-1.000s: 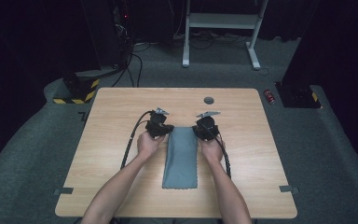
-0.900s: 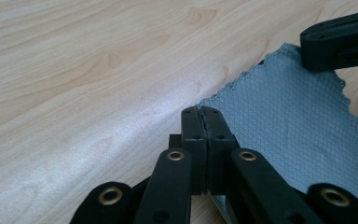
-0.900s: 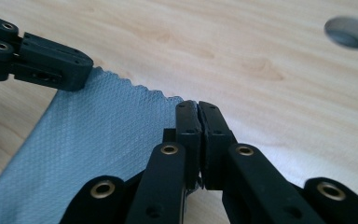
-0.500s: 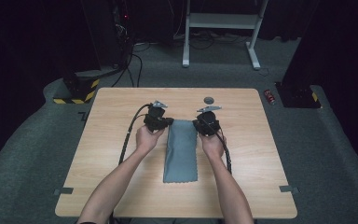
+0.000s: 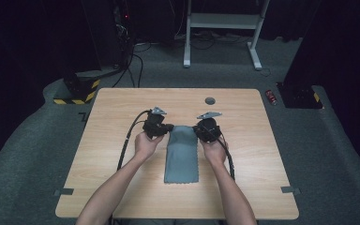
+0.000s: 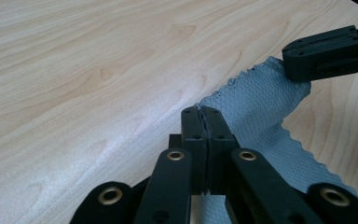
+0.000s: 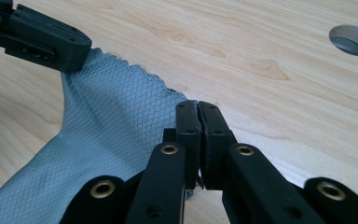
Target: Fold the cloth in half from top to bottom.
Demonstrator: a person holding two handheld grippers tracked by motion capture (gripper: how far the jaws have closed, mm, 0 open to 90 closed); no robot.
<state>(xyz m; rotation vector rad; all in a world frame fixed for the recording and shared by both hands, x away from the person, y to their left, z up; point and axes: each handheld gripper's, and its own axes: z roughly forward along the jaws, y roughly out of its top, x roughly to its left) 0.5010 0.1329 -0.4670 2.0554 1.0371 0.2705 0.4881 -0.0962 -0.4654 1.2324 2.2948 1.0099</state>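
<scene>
Both grippers are pinching the far corners of the grey microfibre cloth (image 5: 182, 152): left gripper (image 5: 165, 128) and right gripper (image 5: 198, 130) clamped tight. Probably mid-fold; next, lifting evenly towards the near edge.

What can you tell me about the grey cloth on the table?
The grey cloth is a long, narrow piece with a tiny diamond weave and zigzag-cut edges. It looks thin and soft. Most of it lies flat on the wooden table, reaching toward the person. Its far end is lifted a little: the left gripper is shut on one far corner and the right gripper on the other, so the edge between them sags.
</scene>
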